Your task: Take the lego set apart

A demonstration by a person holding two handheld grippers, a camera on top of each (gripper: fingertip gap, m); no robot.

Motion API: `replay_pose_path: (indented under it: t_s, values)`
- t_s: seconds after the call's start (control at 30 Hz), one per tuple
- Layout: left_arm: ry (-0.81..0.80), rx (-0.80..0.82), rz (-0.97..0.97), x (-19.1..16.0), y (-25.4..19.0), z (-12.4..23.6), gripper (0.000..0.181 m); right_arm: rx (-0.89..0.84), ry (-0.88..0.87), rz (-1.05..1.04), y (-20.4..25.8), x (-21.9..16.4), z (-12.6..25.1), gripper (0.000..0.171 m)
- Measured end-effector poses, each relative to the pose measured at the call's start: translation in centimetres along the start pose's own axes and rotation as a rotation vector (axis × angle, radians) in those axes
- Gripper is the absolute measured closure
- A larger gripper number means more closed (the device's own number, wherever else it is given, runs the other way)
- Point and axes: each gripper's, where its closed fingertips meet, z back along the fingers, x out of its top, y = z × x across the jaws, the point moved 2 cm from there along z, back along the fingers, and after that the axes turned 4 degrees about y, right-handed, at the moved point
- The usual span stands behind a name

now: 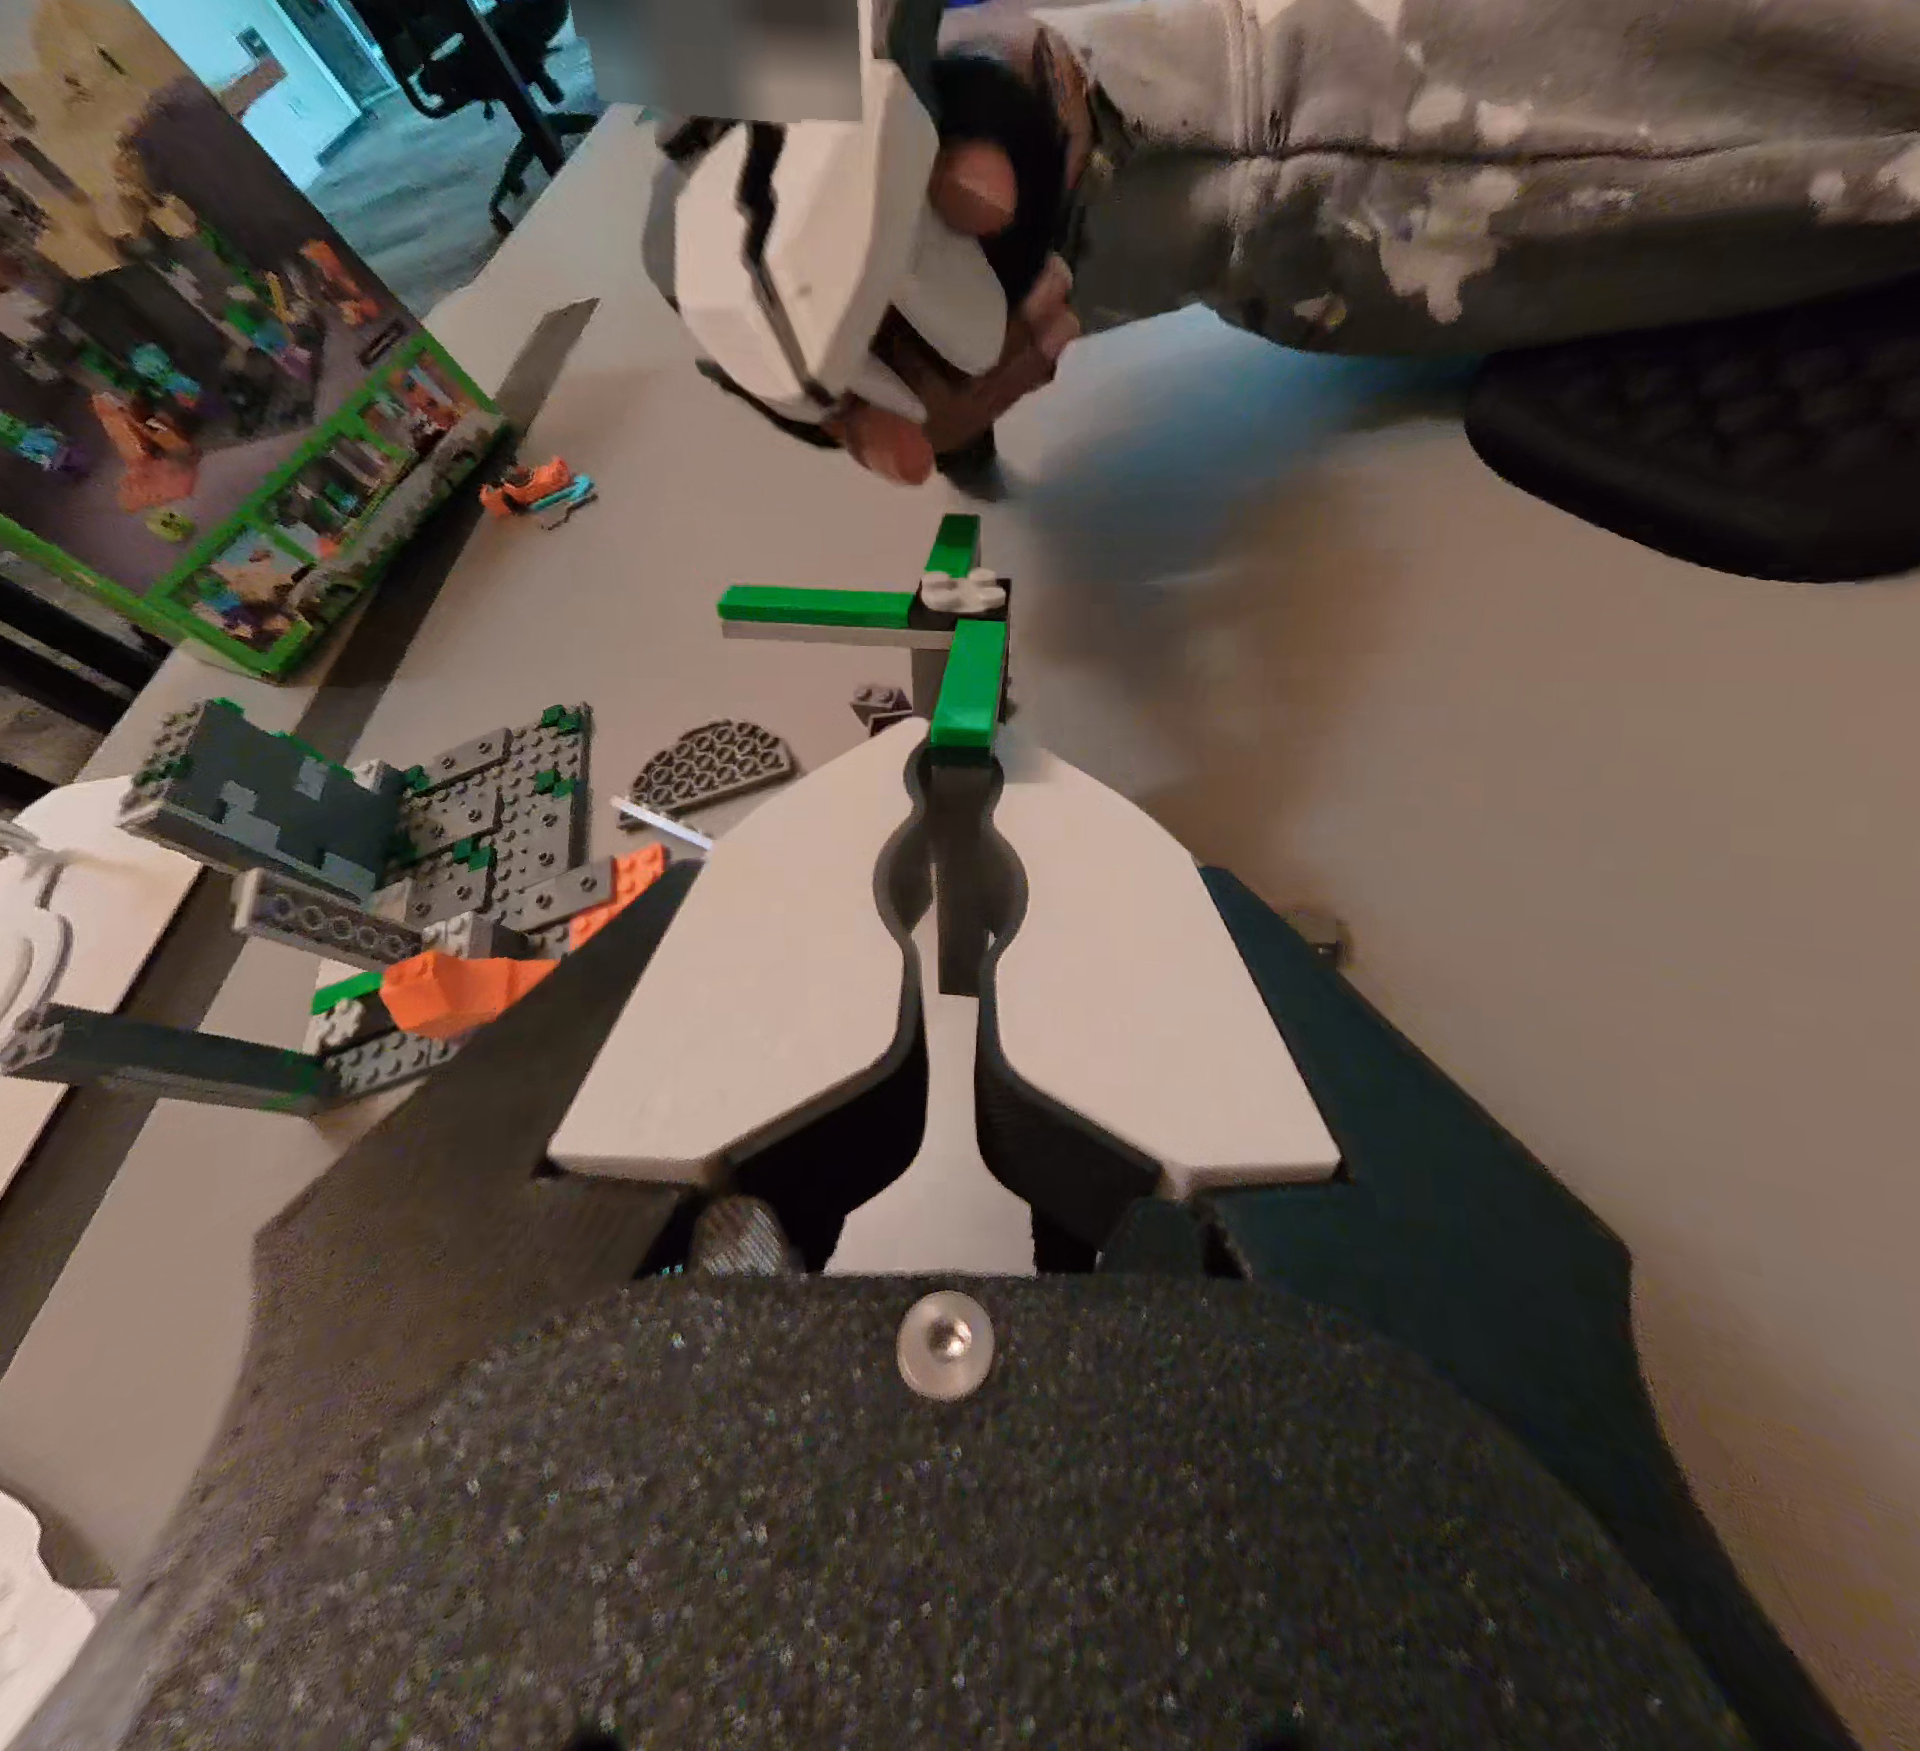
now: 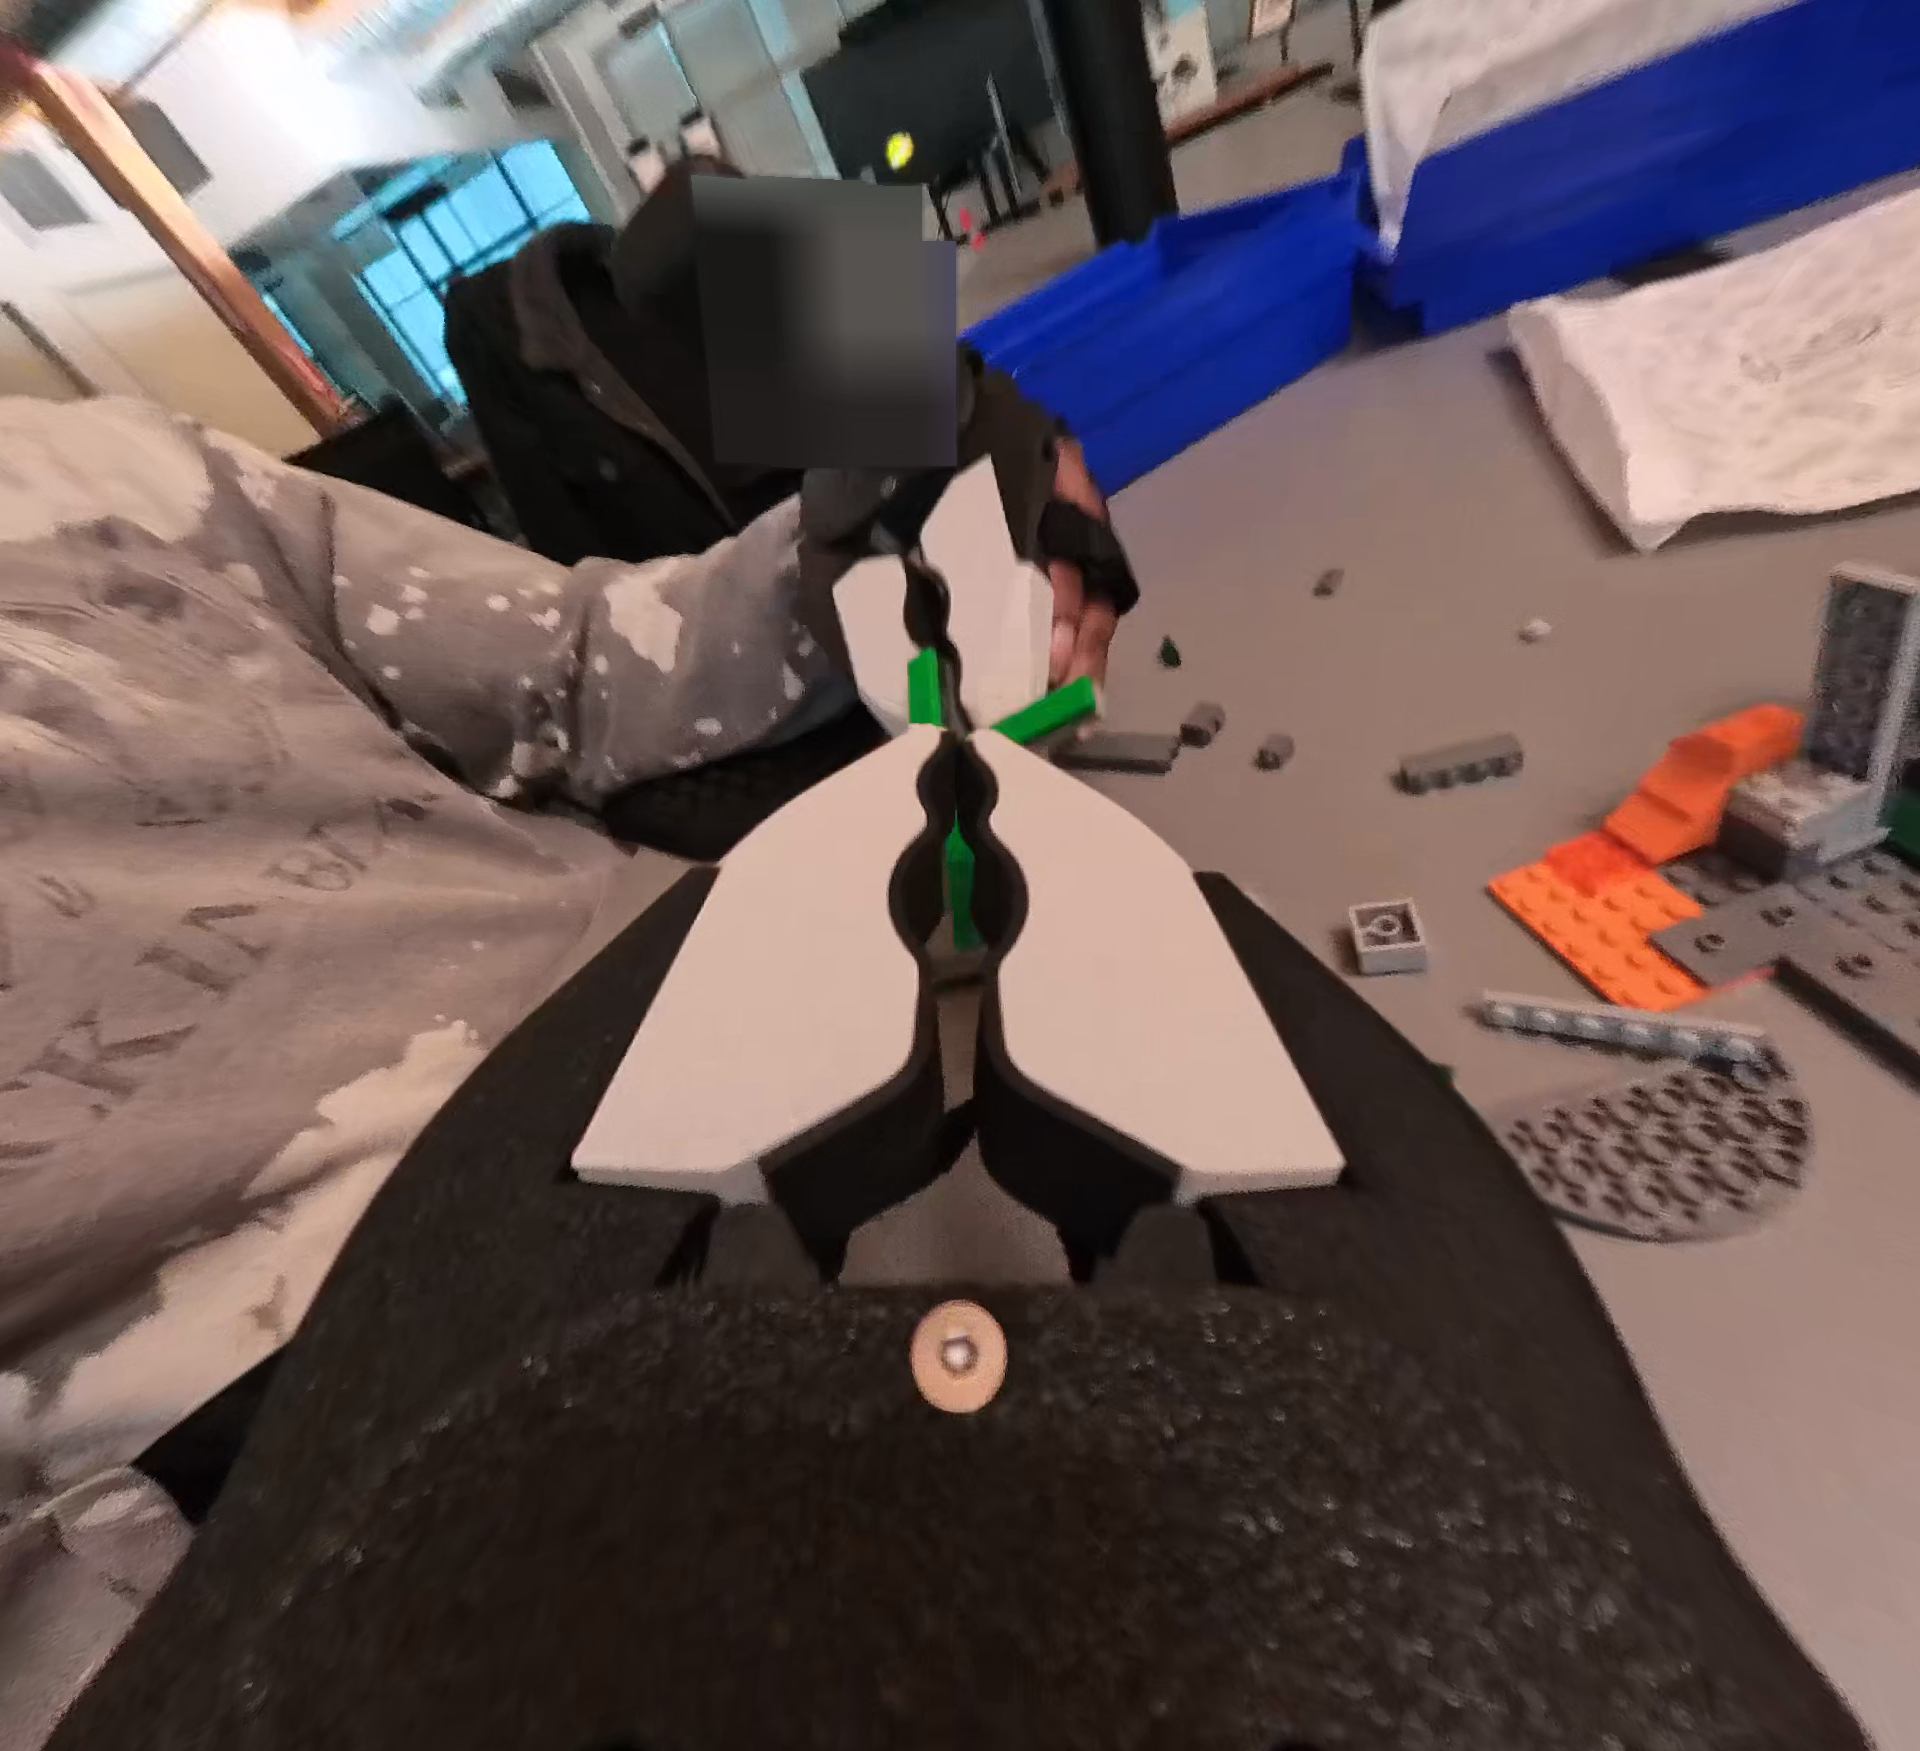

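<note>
A cross-shaped lego piece (image 1: 966,595) has green tiles on grey arms and a light grey round plate at its centre. It is held above the table. My left gripper (image 1: 961,751) is shut on its near arm (image 1: 968,683), and a dark bar runs back between the pads. The right wrist view shows that gripper (image 2: 951,714) farther off, still on the piece (image 2: 1044,714). My right gripper (image 2: 951,745) is shut, tips together. A green sliver (image 2: 961,880) shows in the slit behind the tips; whether it is gripped I cannot tell. In the left wrist view the right gripper (image 1: 826,402) is beyond the cross.
A lego box (image 1: 208,413) stands at the left table edge. A partly dismantled grey and orange build (image 1: 416,870) (image 2: 1714,849), a half-round grey plate (image 1: 717,766) (image 2: 1662,1151) and loose bricks (image 2: 1460,761) lie around. A sleeve (image 1: 1455,143) reaches in. Blue bins (image 2: 1195,319) stand behind. Tip to tip, the grippers are about 6 centimetres apart. Both grippers' tips are roughly 15 centimetres from the half-round grey plate (image 1: 717,766). It is also in sight in the right wrist view (image 2: 1632,1148).
</note>
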Motion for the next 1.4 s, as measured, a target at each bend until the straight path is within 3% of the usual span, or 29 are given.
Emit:
replay_pose_path:
  t_s: [0.23, 0.3, 0.5, 0.73, 0.83, 1.1, 1.4]
  values:
    - [0.014, 0.065, 0.076, -1.1, 1.6, 0.0, 0.178, -0.286, 0.127, 0.184, -1.3, 0.1, -0.7, 0.167]
    - [0.033, 0.109, 0.062, -1.5, 2.2, 0.0, 0.178, -0.311, 0.145, 0.161, -1.6, 0.2, -1.3, 0.153]
    - [0.149, 0.313, -0.098, -1.9, 3.7, -0.4, 0.178, -0.432, 0.131, -0.036, -4.3, 0.2, -2.5, 0.144]
    - [0.292, 0.506, -0.301, -1.9, 4.8, -0.9, 0.178, -0.546, 0.076, -0.148, -5.9, 0.6, -3.5, 0.147]
    - [0.345, 0.531, -0.34, -2.2, 5.0, -1.1, 0.177, -0.595, 0.092, -0.097, -6.2, 0.5, -3.5, 0.161]
    - [0.283, 0.46, -0.091, -3.7, 5.8, 0.1, 0.178, -0.544, -0.007, 0.078, -4.8, 2.4, -1.2, 0.163]
    - [0.252, 0.414, 0.046, -4.1, 5.9, -0.1, 0.178, -0.523, -0.016, 0.027, -5.0, 2.0, -0.8, 0.163]
